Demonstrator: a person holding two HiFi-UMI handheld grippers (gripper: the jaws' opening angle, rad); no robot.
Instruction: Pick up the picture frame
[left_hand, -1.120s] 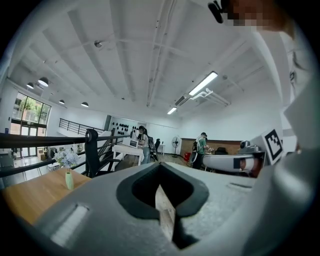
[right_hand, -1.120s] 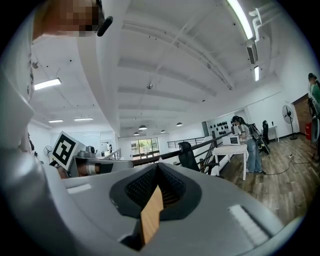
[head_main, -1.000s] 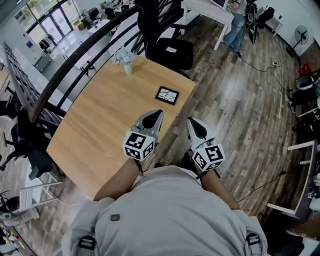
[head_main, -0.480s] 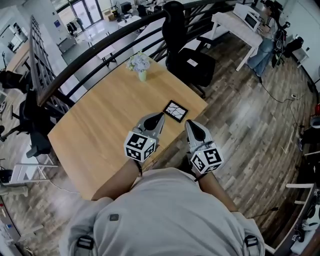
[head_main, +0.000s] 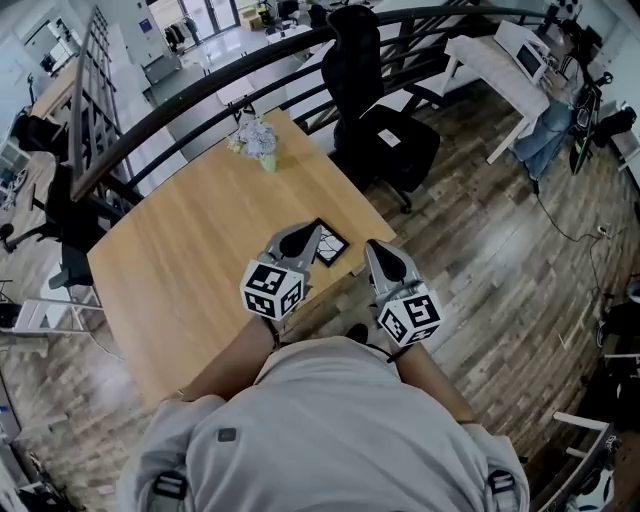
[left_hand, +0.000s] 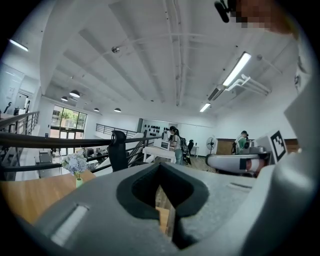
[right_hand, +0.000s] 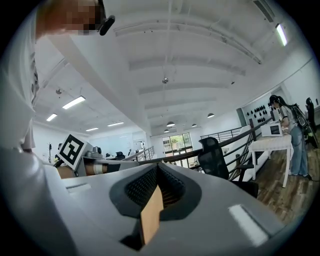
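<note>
Wooden and light brown, the worktop (head_main: 190, 250) is filling the left half of the head view. The picture frame (head_main: 333, 246) is lying flat on it, close to the edge nearest the person. It is black with a white picture inside.

The left tongs (head_main: 314, 232) are hanging over the worktop, and their tip is covering part of the frame. The rest of the frame is peeking out on the right side of that tip. The right tongs (head_main: 376, 252) are sitting just beside the frame, near the worktop's edge, so the frame is lying between the two tips. Whether either tip is touching the frame, the views are not showing.

Both tongs are pressing together and pinching nothing. The left gripper view is showing the left tongs (left_hand: 161, 170) closed up tight. The right gripper view is showing the same for the right tongs (right_hand: 158, 171).

Pale flowers in a small vase (head_main: 257, 138) are standing at the far corner of the worktop. A black chair (head_main: 385, 140) is sitting on the dark wooden floor (head_main: 500, 250) beside that corner. A black railing (head_main: 200, 105) is running behind the worktop. Further off, a white desk (head_main: 490, 60) is standing, and a person (right_hand: 295, 130) is standing at it. Long lights (left_hand: 237, 67) are shining on the white ceiling.
</note>
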